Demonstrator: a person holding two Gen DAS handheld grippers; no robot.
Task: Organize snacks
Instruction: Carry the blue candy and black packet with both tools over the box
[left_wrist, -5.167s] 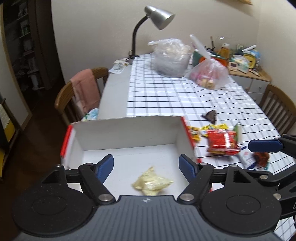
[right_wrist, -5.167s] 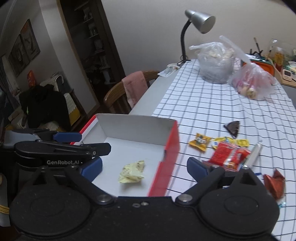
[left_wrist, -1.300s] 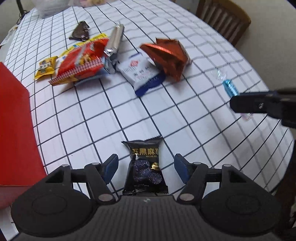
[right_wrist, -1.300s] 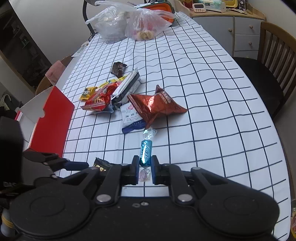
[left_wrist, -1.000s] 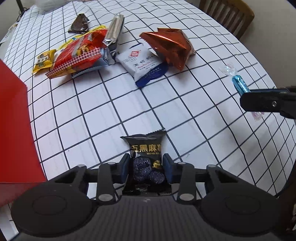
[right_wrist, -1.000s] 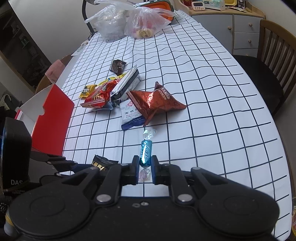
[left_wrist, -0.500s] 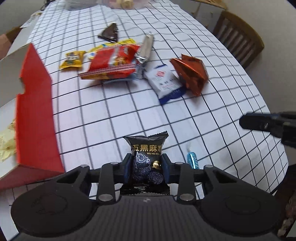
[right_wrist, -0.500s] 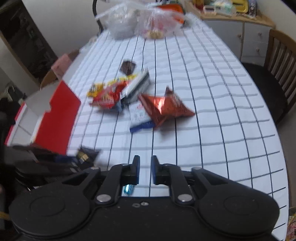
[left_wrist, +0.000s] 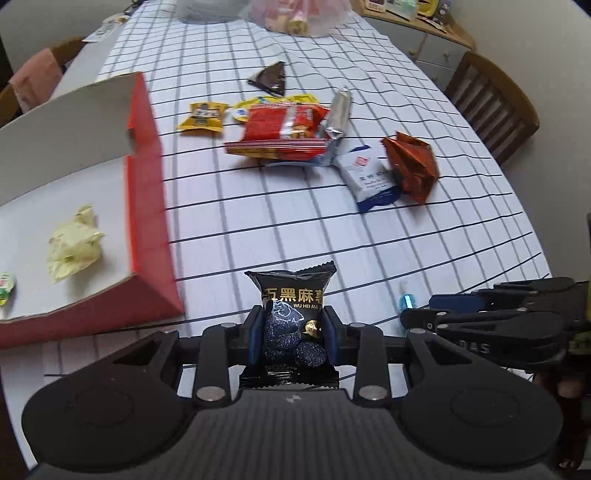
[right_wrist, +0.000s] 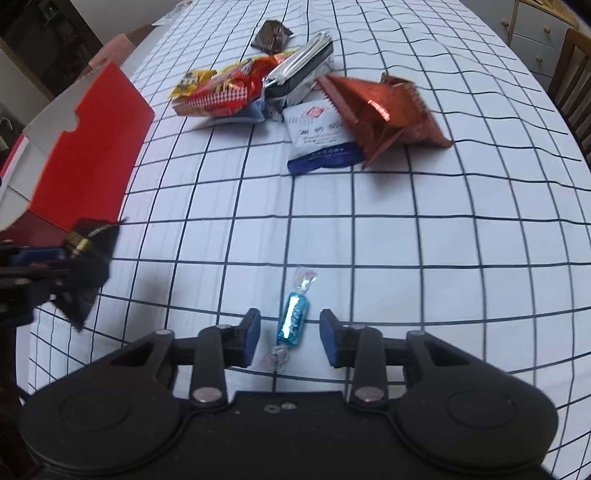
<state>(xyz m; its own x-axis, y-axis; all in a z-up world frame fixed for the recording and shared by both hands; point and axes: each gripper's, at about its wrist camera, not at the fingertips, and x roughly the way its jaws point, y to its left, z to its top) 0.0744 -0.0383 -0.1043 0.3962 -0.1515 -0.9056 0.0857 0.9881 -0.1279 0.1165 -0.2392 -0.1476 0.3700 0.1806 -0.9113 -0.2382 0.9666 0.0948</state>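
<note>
the left gripper (left_wrist: 291, 334) pinches a light, crinkly black foil snack packet (left_wrist: 293, 317) mid-body, while the right gripper (right_wrist: 290, 338), jaws just parted, straddles a small slippery blue twist-wrapped candy (right_wrist: 293, 319)

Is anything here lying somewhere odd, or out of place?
Yes: a blue twist-wrapped candy lies alone on the checked tablecloth, between the right gripper's just-opened jaws, untouched. It sits far from the snack pile and outside the red box. The left gripper holds a black snack packet.
</note>
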